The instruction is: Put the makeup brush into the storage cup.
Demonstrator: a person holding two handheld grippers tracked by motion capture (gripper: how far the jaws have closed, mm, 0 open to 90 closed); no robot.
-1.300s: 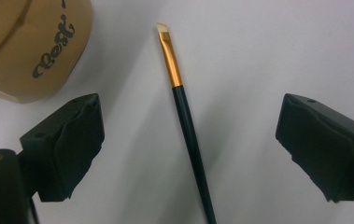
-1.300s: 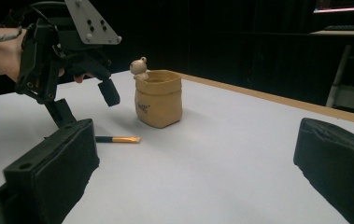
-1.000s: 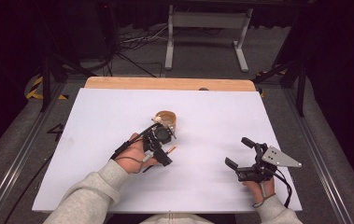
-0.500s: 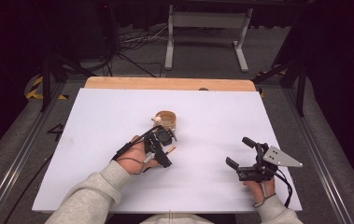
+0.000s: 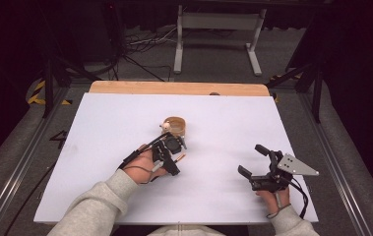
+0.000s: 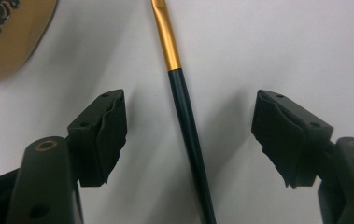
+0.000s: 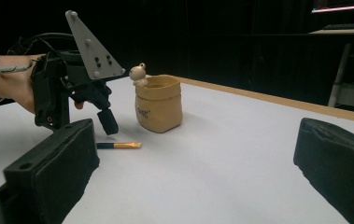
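A thin pen (image 5: pixel 180 158) with a dark barrel and a gold end lies on the white table top (image 5: pixel 100 128). My left gripper (image 5: pixel 174 156) hangs over it, open, and the pen (image 6: pixel 184 102) runs between the two black pads (image 6: pixel 107 126) without touching either. Just beyond stands a small tan pouch (image 5: pixel 175 126) with a little figure on its rim; a corner of the pouch (image 6: pixel 11 37) is at upper left in the left gripper view. My right gripper (image 5: pixel 252 160) is open at the front right with nothing in it. It faces the pouch (image 7: pixel 159 105) and the pen (image 7: pixel 118 145).
A strip of bare wood (image 5: pixel 174 88) edges the far side of the table. Beyond it, on the dark floor, are a metal stand (image 5: pixel 216 34) and cables. White surface stretches to the left, right and back of the pouch.
My left gripper has shifted a little toward the person and away from the pouch, settling over the pen. The right gripper has barely moved.
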